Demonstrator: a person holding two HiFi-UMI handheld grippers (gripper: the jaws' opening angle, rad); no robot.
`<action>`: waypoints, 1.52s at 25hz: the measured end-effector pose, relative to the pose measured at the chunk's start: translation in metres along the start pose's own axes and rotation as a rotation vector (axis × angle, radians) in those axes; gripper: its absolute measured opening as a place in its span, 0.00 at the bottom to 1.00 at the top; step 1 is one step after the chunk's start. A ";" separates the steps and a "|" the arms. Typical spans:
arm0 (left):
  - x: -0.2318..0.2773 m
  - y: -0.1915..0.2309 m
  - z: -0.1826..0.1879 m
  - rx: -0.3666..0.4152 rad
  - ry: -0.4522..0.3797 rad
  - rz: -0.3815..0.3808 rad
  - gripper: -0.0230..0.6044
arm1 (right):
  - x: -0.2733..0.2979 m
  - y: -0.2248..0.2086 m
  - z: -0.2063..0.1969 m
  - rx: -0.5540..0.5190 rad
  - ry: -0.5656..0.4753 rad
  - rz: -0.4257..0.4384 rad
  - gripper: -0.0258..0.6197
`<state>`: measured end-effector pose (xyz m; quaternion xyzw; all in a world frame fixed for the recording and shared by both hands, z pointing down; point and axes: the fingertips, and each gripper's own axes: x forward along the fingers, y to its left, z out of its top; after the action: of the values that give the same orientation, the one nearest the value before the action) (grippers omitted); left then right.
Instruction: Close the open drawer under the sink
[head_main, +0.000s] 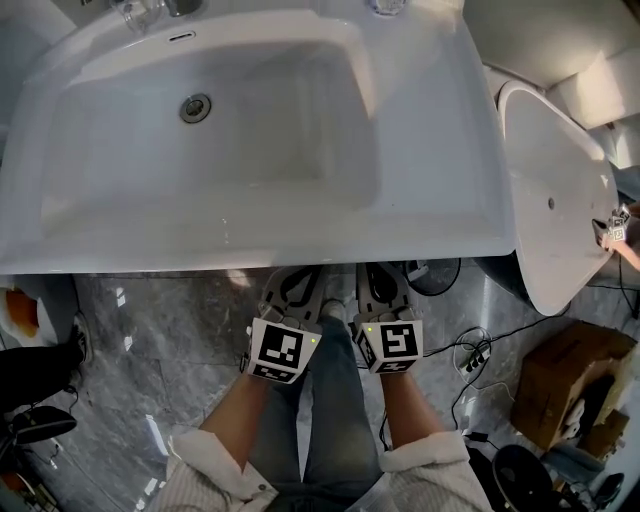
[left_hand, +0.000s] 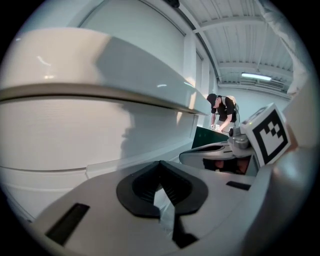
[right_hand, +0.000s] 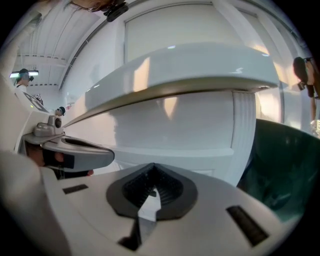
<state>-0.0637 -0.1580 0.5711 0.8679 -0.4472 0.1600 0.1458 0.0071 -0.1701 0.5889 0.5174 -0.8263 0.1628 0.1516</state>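
The white sink (head_main: 250, 232) fills the top of the head view, and no drawer shows past its front edge there. My left gripper (head_main: 290, 292) and right gripper (head_main: 383, 288) sit side by side just under that edge, tips pointing inward. In the left gripper view the shut jaws (left_hand: 160, 166) face a white drawer front (left_hand: 65, 137) below the sink rim (left_hand: 100, 65). The right gripper (right_hand: 152, 169) is likewise shut and empty, close to the drawer front (right_hand: 175, 125) under the rim (right_hand: 190, 62). Whether the tips touch the front is hidden.
A white toilet (head_main: 552, 190) stands right of the sink. A cardboard box (head_main: 572, 380) and cables (head_main: 475, 355) lie on the grey floor at right. A dark green object (right_hand: 286, 165) sits beside the cabinet's right corner. A person (left_hand: 222, 110) stands far off.
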 end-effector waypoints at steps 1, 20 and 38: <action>-0.005 -0.004 0.003 -0.007 -0.003 -0.001 0.06 | -0.005 0.004 0.002 0.004 0.004 0.007 0.05; -0.086 -0.074 0.156 0.001 -0.164 -0.033 0.06 | -0.120 0.032 0.145 0.047 -0.087 0.168 0.06; -0.159 -0.105 0.330 0.050 -0.340 -0.057 0.06 | -0.200 0.071 0.325 -0.037 -0.232 0.280 0.05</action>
<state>-0.0159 -0.1140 0.1956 0.8982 -0.4363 0.0176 0.0508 -0.0002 -0.1185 0.2043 0.4096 -0.9051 0.1063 0.0405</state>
